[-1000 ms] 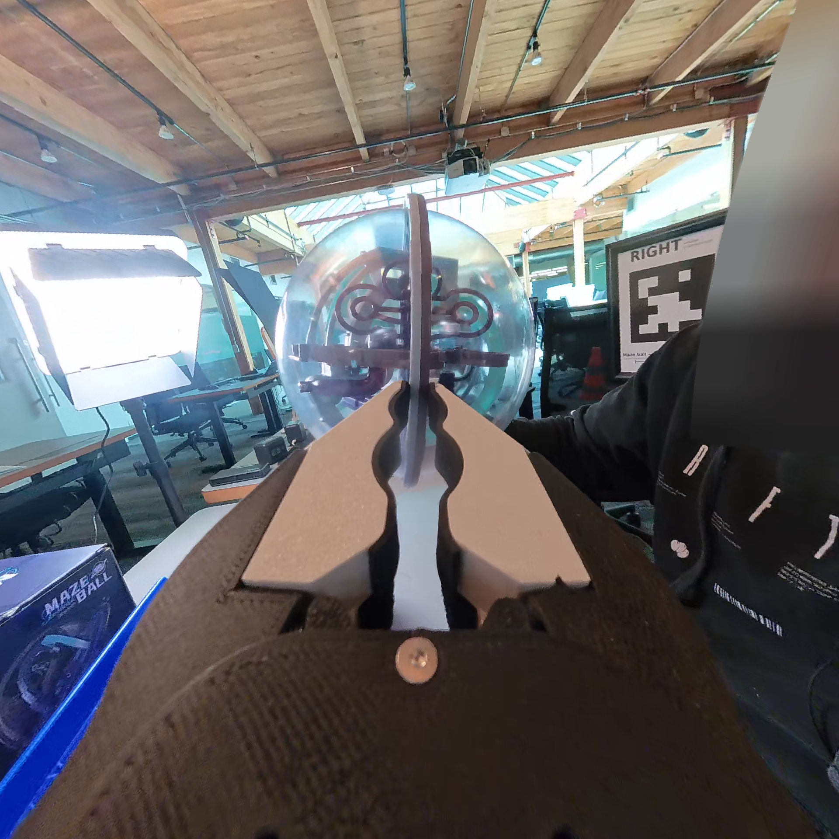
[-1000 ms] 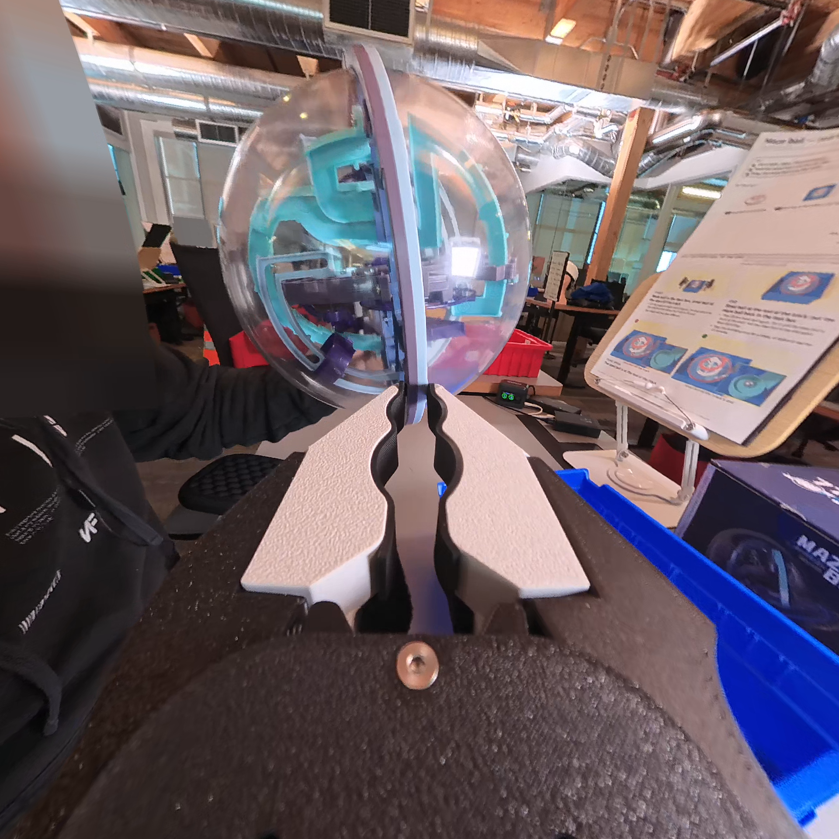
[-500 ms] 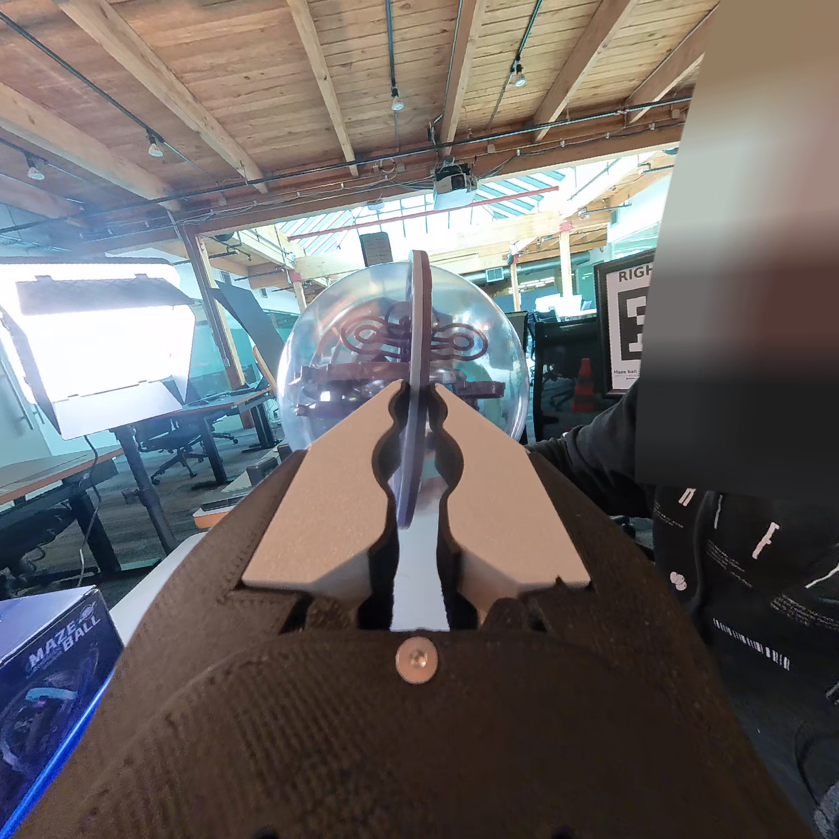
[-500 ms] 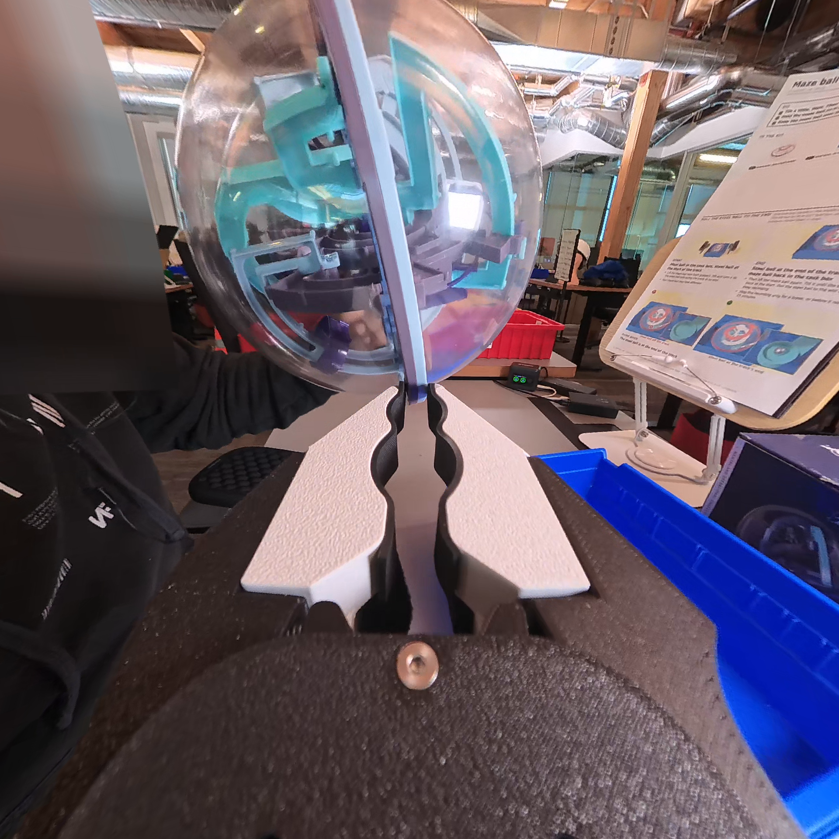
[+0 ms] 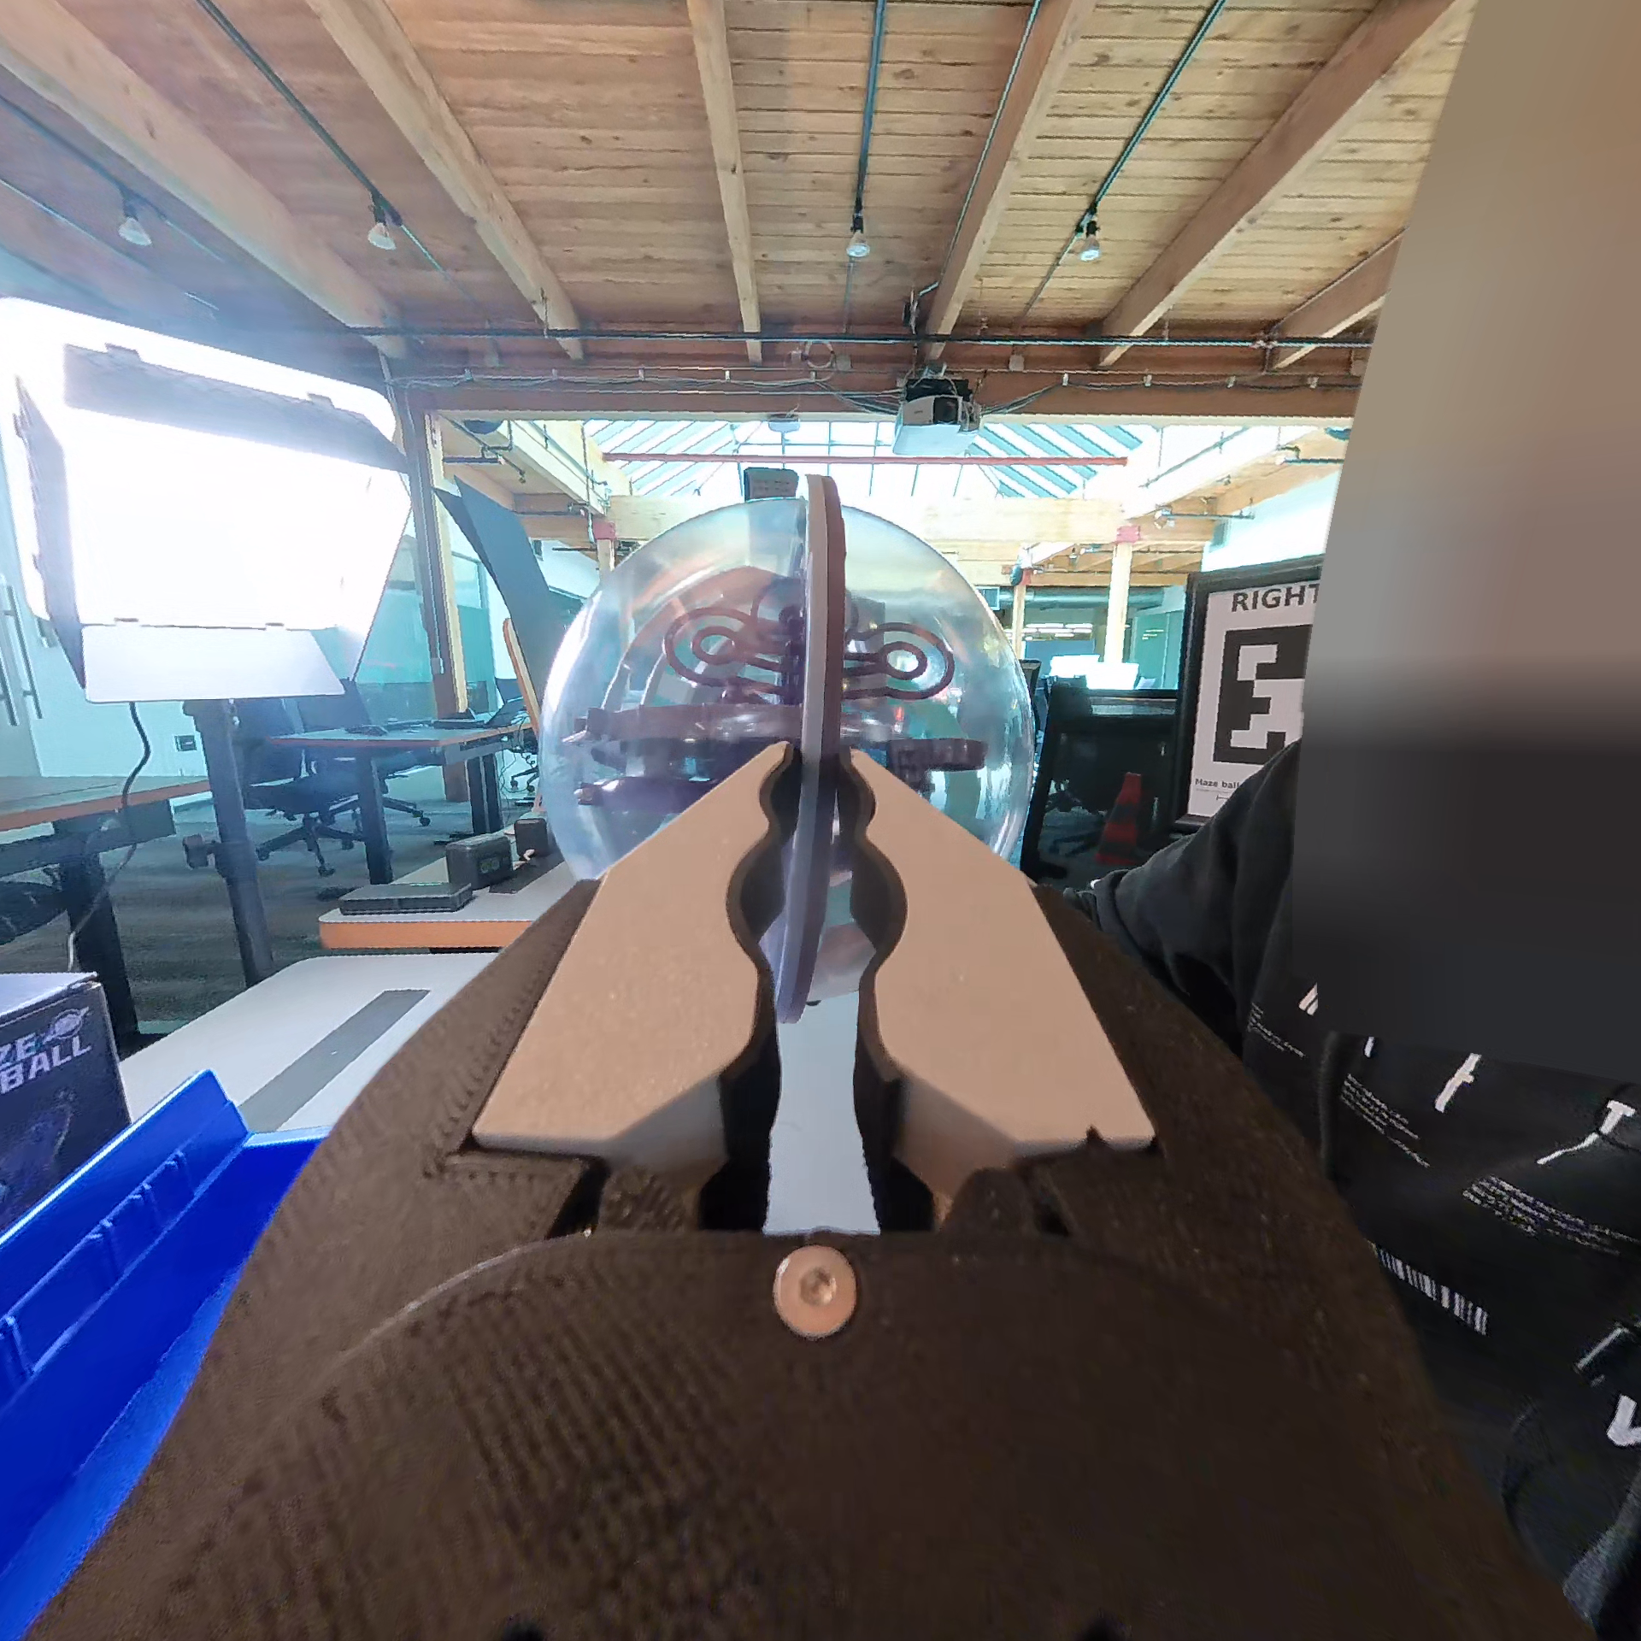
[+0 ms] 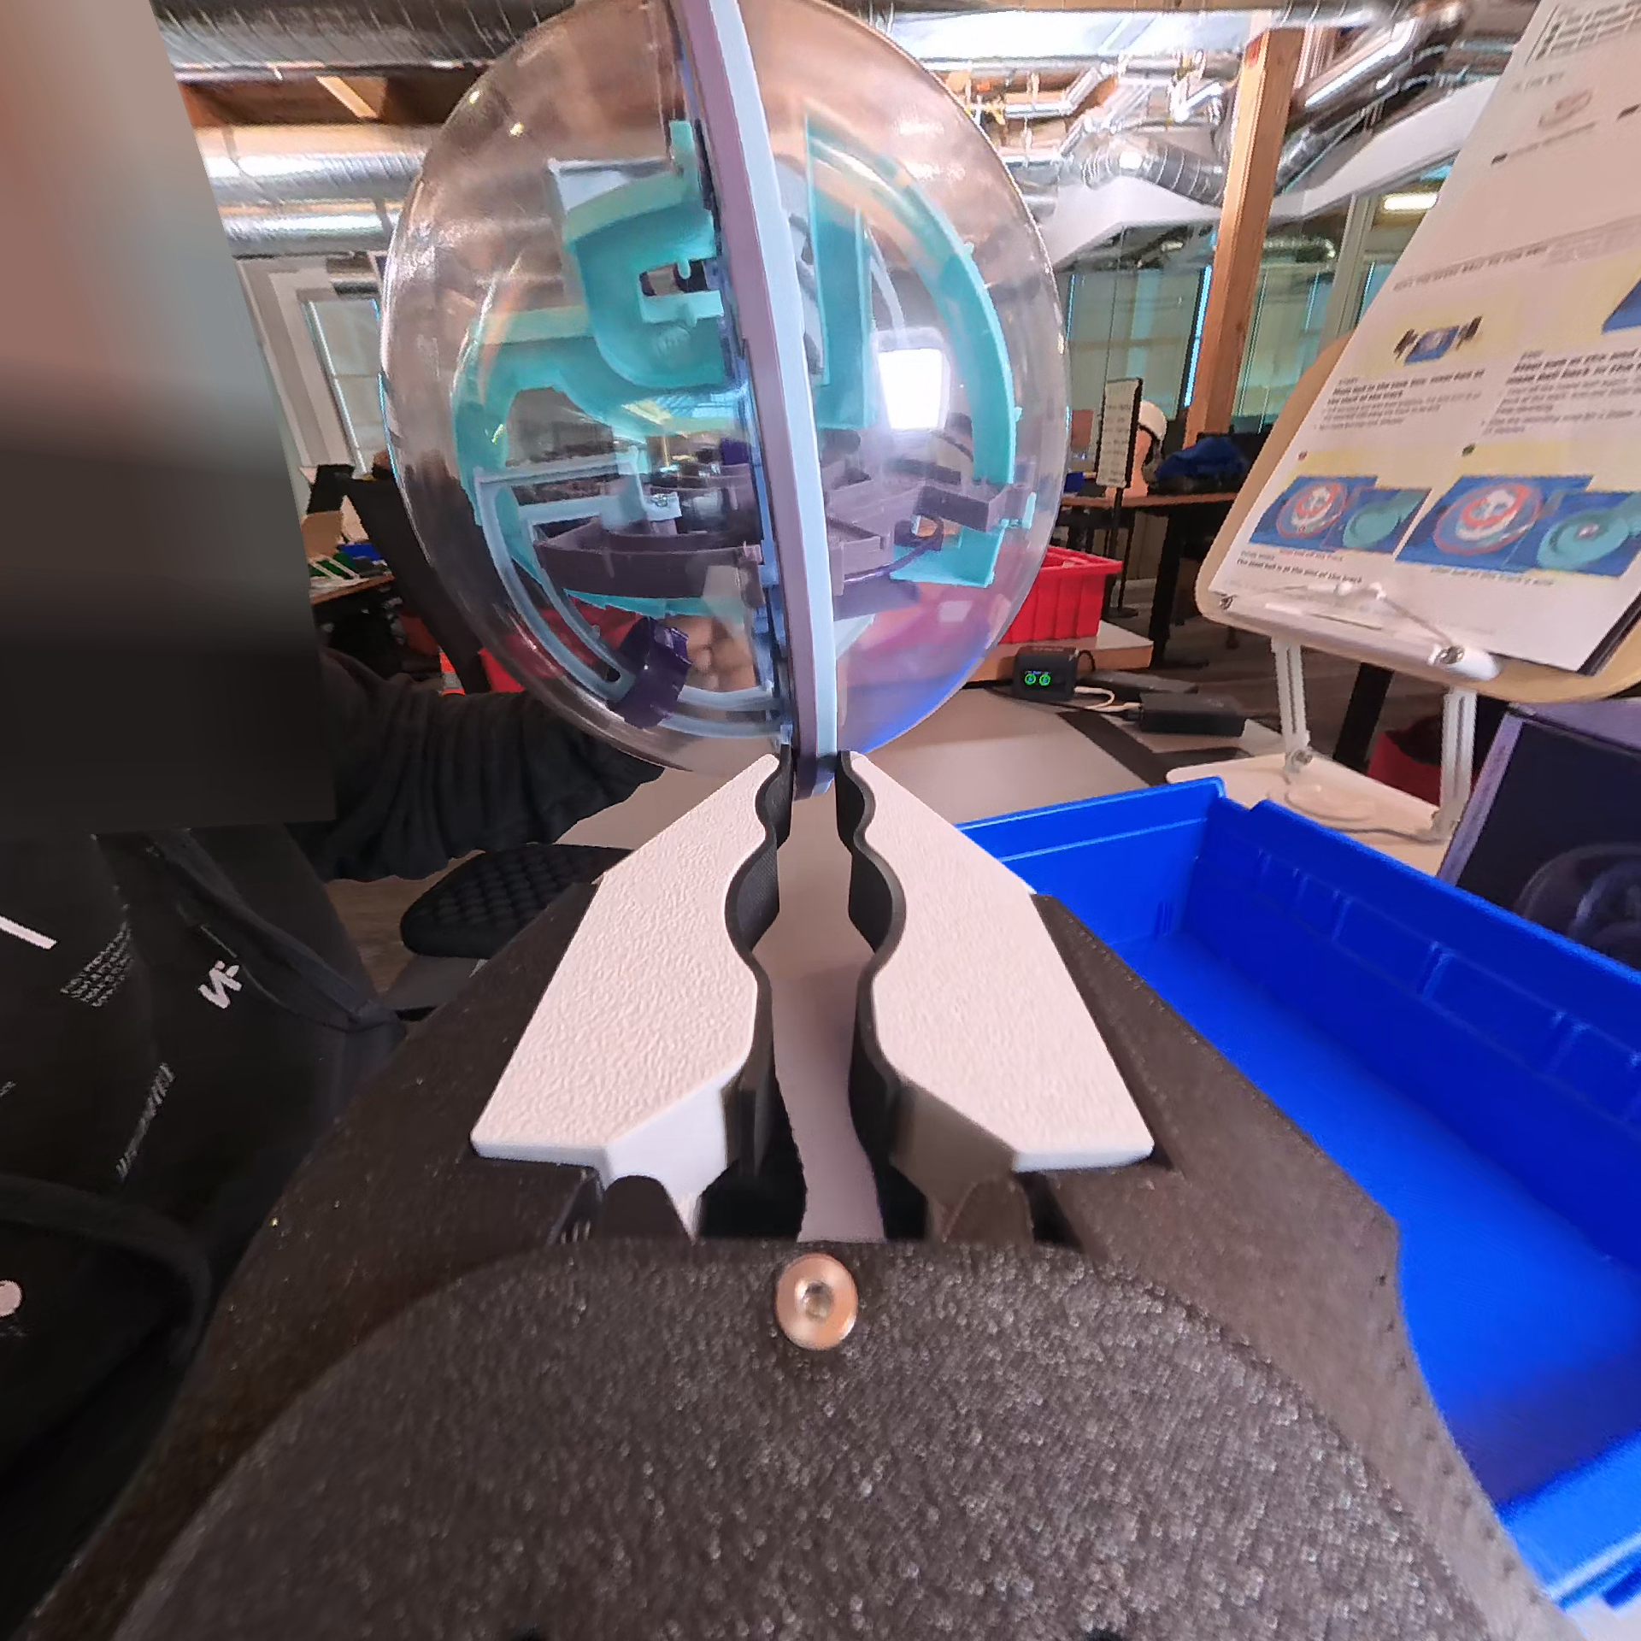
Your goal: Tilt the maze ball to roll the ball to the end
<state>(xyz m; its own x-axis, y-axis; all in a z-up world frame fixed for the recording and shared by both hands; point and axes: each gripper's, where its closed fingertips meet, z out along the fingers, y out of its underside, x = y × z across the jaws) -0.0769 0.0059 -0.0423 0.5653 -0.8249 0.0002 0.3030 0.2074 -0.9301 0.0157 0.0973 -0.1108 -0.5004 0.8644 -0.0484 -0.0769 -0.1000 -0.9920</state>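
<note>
The maze ball (image 5: 701,701) is a clear sphere with a flat grey-lilac rim around its middle, held in the air between both grippers. In the left wrist view dark maroon tracks show inside it. My left gripper (image 5: 821,764) is shut on the rim, which reaches deep between the fingers. In the right wrist view the maze ball (image 6: 622,400) shows teal and purple tracks. My right gripper (image 6: 810,768) is shut on the tip of the rim at the ball's lower edge. I cannot pick out the small ball inside.
A blue plastic bin (image 6: 1385,994) lies below at the right, and its corner (image 5: 115,1243) shows at lower left in the left wrist view. A dark product box (image 5: 49,1083) stands beside it. An instruction sheet on a stand (image 6: 1465,426) is at the right. A person in a dark sweater (image 5: 1438,1110) is close by.
The ball sank in the left wrist view and its rim slid deeper between the left fingers. In the right wrist view it rose and tilted, rim leaning left at the top; tracks inside turned.
</note>
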